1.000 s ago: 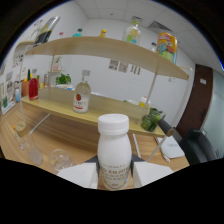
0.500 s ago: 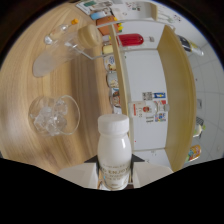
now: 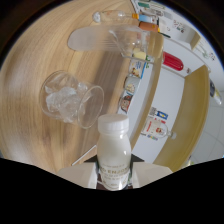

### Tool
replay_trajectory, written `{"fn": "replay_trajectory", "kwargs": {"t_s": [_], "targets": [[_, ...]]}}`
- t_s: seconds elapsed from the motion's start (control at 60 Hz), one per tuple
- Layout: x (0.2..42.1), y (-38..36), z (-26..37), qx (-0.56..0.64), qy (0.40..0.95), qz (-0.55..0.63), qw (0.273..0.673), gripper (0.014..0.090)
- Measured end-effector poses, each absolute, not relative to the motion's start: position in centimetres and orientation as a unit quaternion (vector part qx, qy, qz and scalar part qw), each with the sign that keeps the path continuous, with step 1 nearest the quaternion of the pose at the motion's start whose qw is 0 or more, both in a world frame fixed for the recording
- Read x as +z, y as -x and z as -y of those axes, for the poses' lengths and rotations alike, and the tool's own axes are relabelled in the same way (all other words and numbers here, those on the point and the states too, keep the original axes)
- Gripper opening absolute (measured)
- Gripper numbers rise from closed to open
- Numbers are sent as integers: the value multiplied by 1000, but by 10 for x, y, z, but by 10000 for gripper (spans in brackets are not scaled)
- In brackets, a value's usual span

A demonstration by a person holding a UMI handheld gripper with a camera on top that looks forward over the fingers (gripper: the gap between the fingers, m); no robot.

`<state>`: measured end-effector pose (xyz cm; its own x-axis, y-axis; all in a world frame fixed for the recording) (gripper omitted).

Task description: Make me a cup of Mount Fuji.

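On the wooden tabletop (image 3: pixel 45 55), which fills the near side of the tilted view, a clear glass (image 3: pixel 70 100) holding ice cubes (image 3: pixel 61 101) sits just ahead of the gripper and off to one side of it, its rim turned toward the bottle. Beyond the glass, further along the tabletop, lie two more pieces of clear glassware (image 3: pixel 107 40), one of them a long flat shape and the other a wider vessel, though their exact forms are hard to make out. Next comes the white milk bottle (image 3: pixel 113 150), with a white cap and a label on its lower body, standing between the two fingers of the gripper (image 3: pixel 114 172); the pale fingers press against it from both sides, so the gripper is pinching the bottle. The cap of the bottle is close to the rim of the iced glass without touching it. Past the bottle, a row of small bottles and jars (image 3: pixel 131 85) lines the far edge of the tabletop against a white wall, with a red container (image 3: pixel 172 61) further along and a wooden shelf (image 3: pixel 197 115) running beside them.
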<state>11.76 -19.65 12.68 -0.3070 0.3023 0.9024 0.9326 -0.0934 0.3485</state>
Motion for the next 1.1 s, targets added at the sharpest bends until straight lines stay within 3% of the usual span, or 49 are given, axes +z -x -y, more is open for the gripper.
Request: {"fn": "replay_trajectory", "kwargs": {"t_s": [0.133,0.267,0.4,0.45,0.567,0.717,1.1], "targets": [[140,-112,201,-497,550,576,345,481],[172,-104,209,-406,628,483,456,483],[198,-90,220,-227,709,345,572,488],[203,-94,223,-168,731,285,597,486],[200,-109,224,-69,764,161,621,489],[163,-130,215,15,789,52,612,487],[69,-147,206,43,831,16,554,486]]}}
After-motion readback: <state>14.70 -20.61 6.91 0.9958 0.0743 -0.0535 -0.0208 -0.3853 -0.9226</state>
